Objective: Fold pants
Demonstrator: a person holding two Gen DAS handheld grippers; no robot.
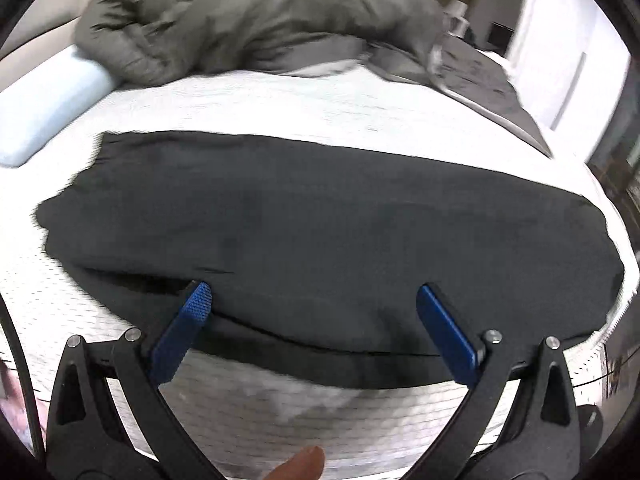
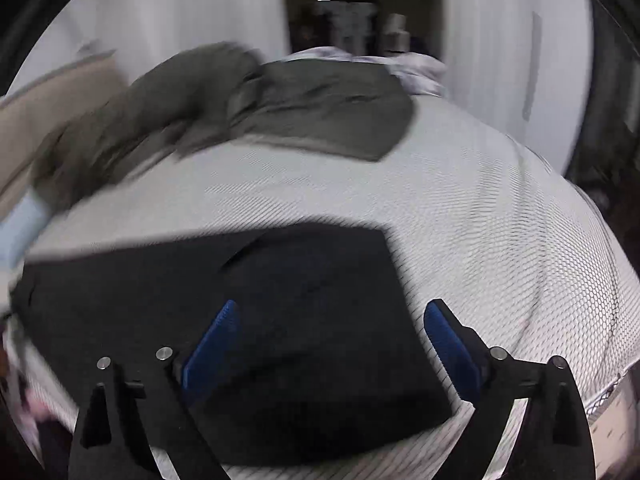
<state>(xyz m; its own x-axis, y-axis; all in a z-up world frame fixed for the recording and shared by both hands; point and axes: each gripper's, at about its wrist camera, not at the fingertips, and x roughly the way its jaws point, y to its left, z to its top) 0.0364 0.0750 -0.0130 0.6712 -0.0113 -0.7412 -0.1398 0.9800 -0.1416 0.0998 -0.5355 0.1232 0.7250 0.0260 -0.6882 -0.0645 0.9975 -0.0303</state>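
Black pants point(image 1: 320, 232) lie flat and folded lengthwise across a white mattress point(image 1: 280, 116). In the left wrist view my left gripper point(image 1: 314, 294) hovers over their near edge, its blue pads wide apart with nothing pinched between them. In the right wrist view the same pants point(image 2: 280, 300) end in a straight edge at the right. My right gripper point(image 2: 332, 310) stands open above that end, one blue pad over the cloth and the other beside its right edge. Neither gripper holds the fabric.
A crumpled grey duvet point(image 1: 248, 20) is heaped at the far side of the bed, with a light blue pillow point(image 1: 44, 120) at the left. White closet doors point(image 2: 520, 60) stand beyond the bed. A fingertip point(image 1: 304, 464) shows at the bottom of the left wrist view.
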